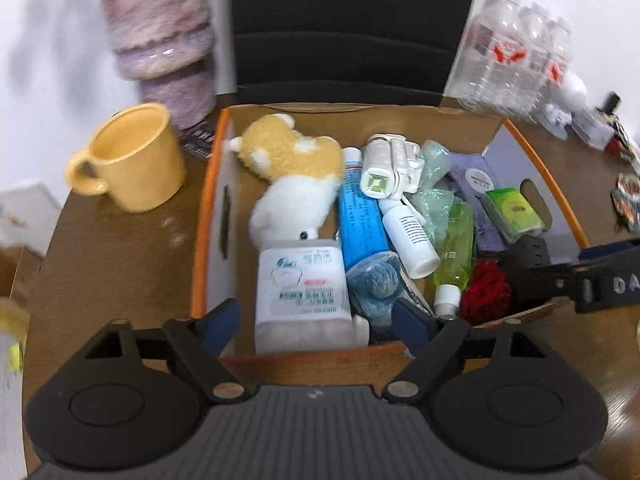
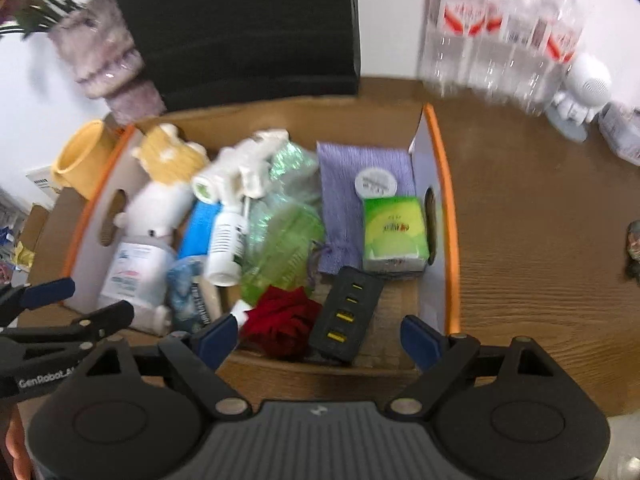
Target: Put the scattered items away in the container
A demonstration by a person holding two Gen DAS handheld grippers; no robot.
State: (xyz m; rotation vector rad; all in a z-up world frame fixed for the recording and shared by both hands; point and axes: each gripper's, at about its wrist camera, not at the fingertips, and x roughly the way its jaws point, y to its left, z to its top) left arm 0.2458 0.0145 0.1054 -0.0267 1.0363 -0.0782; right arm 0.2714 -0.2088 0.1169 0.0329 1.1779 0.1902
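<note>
A cardboard box with orange rims [image 1: 210,184] [image 2: 442,184] sits on the brown table, packed with items: a plush toy [image 1: 292,172] [image 2: 160,184], a wipes pack [image 1: 302,288], a blue tube [image 1: 360,216], a white spray bottle [image 1: 408,236] [image 2: 226,240], a green bottle [image 1: 454,252], a red pom-pom [image 1: 486,292] [image 2: 284,320], a green tissue pack [image 1: 514,210] [image 2: 394,234], a purple pouch [image 2: 352,188] and a black USB charger [image 2: 348,314]. My left gripper [image 1: 320,320] hangs open over the box's near edge, empty. My right gripper [image 2: 320,338] is open above the charger and pom-pom, holding nothing.
A yellow mug [image 1: 132,160] [image 2: 80,156] stands left of the box beside a furry purple vase [image 1: 160,40]. Water bottles [image 1: 516,52] [image 2: 500,28] and a white figurine [image 2: 580,92] stand at the back right. A black chair back [image 1: 352,28] rises behind the box. Small trinkets [image 1: 628,196] lie far right.
</note>
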